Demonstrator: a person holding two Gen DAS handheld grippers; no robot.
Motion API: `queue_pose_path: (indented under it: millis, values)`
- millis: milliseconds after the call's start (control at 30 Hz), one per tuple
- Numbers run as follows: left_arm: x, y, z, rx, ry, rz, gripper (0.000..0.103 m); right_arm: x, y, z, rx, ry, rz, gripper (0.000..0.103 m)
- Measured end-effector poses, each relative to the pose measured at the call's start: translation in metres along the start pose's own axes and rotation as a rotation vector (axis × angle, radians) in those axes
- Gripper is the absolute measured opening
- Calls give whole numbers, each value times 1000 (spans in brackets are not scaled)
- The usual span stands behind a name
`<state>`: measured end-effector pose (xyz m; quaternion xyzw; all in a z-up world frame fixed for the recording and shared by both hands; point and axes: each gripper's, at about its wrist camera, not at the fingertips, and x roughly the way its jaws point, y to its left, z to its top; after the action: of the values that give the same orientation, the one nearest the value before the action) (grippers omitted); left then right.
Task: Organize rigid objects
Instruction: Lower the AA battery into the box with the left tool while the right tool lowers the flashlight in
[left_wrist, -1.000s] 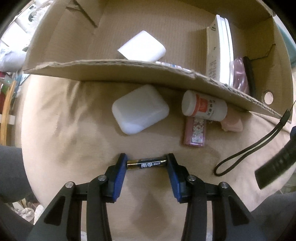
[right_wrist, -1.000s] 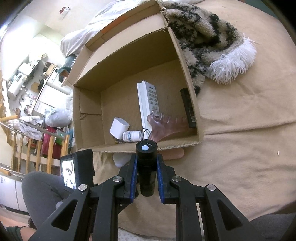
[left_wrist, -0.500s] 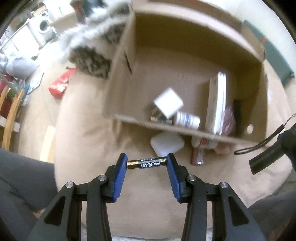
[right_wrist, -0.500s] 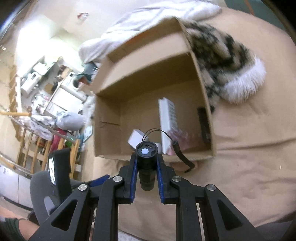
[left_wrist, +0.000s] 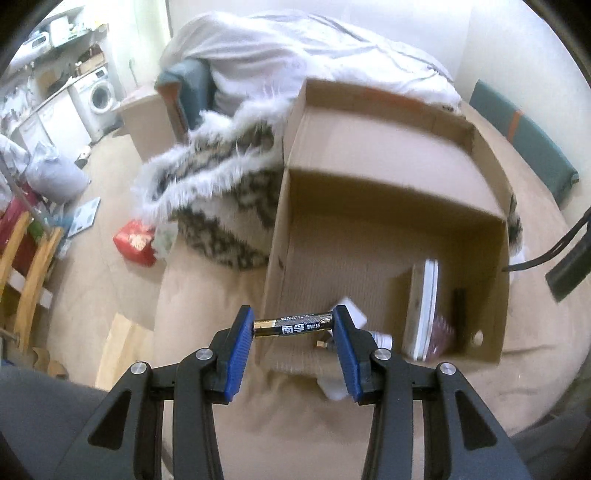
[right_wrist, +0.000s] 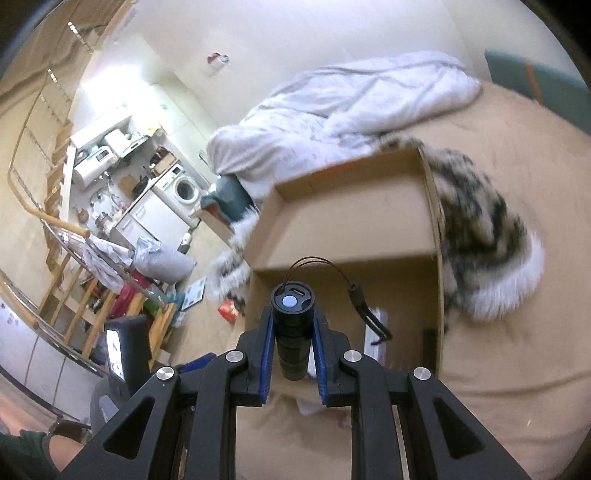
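My left gripper (left_wrist: 294, 326) is shut on a black and gold battery (left_wrist: 294, 325), held crosswise between the blue pads above the near wall of an open cardboard box (left_wrist: 388, 177). In the box lie a white remote (left_wrist: 423, 306), a white cube adapter (left_wrist: 354, 314), a small white bottle (left_wrist: 382, 338), a pink item (left_wrist: 441, 332) and a black bar (left_wrist: 459, 306). My right gripper (right_wrist: 293, 332) is shut on a black flashlight (right_wrist: 293, 325) with a wrist strap (right_wrist: 360, 299), held over the box's near wall (right_wrist: 369, 266). The flashlight also shows in the left wrist view (left_wrist: 569, 271).
The box sits on a tan bedsheet (left_wrist: 406, 413). A furry patterned blanket (left_wrist: 225, 192) lies left of the box, a white duvet (left_wrist: 314, 48) behind it. A white case (left_wrist: 332, 389) lies outside the box's near wall. A red packet (left_wrist: 135, 242) lies on the floor.
Both grippers have risen and tilted upward, each still holding its object. The box now appears lower and farther, and the room beyond has come into view.
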<state>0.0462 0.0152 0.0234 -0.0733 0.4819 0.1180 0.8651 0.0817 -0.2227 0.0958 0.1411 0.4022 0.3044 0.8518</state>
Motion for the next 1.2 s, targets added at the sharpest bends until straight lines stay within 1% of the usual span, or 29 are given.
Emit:
queue_pose_path:
  millis: [133,267,367,433,533,667,767,867,933,1067,1200]
  values:
    - [3,-5,19,11,-25,-6,40,5,4,20,-22,-26,-6,21]
    - [16,-16,32,42,-31,-24,40,27,-3,25,-22,-2,-24,21]
    - [33,-23,35,64,-14,-32,40,50,-17,18,-6,35,-45,21]
    - [49,-28,35,80,16,-51,40,68,-30,9,15,66,-57,21]
    - [70,-34,28,103,37,-50,40,91,-49,-7,40,116,-84,21]
    - [94,-37,19,104,80,-61,40,113,-66,-22,57,179,-110,21]
    - [103,-36,17,98,89,-55,40,124,-73,-30,78,213,-115,21]
    - [108,-34,16,85,105,-63,40,138,-78,-38,80,261,-149,21]
    - [109,-34,16,90,98,-62,40,147,-80,-42,79,292,-170,21]
    - [110,-34,15,110,77,-47,40,160,-77,-43,57,314,-184,21]
    - [111,-36,13,109,86,-44,40,169,-72,-44,45,333,-196,21]
